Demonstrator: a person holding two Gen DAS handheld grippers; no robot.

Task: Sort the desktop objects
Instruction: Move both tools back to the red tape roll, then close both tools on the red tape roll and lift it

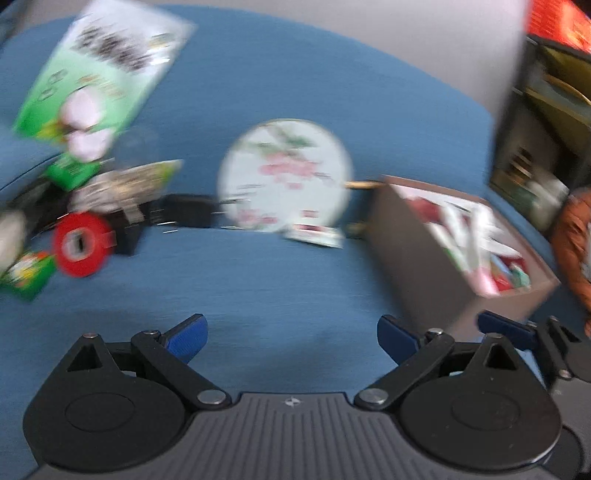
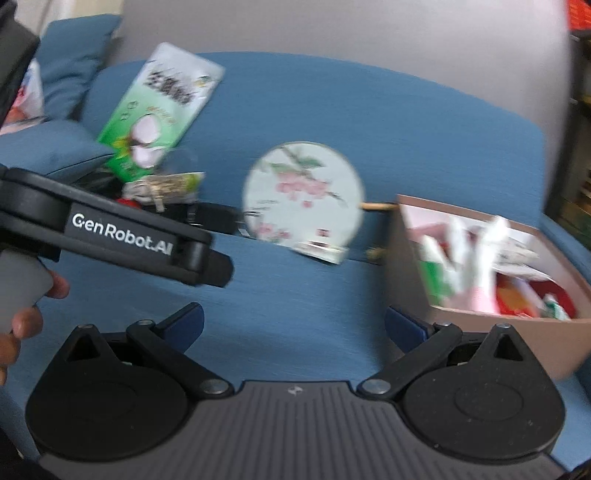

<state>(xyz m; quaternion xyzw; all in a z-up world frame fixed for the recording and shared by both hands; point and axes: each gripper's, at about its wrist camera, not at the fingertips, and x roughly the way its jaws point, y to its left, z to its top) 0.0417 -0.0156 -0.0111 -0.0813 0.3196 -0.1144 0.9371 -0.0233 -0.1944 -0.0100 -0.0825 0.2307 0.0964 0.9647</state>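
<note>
Both views are motion-blurred. A round white fan (image 1: 284,177) (image 2: 303,195) with pink flowers lies mid-way across the blue sofa seat (image 1: 280,288). To its left is a pile: a tall green packet (image 1: 99,70) (image 2: 162,110), a silvery packet (image 1: 125,184), a red tape roll (image 1: 81,243), a black item (image 1: 188,210) and a small green pack (image 1: 26,275). A brown box (image 1: 424,266) (image 2: 406,266) at the right holds several packets. My left gripper (image 1: 291,338) is open and empty, well short of the fan. My right gripper (image 2: 295,326) is open and empty too.
The left tool's black housing (image 2: 122,229) crosses the right wrist view at the left, held by a hand (image 2: 26,314). A small card (image 1: 314,234) lies under the fan's edge. Dark shelves (image 1: 546,129) stand beyond the sofa's right end. A grey wall (image 2: 332,33) is behind.
</note>
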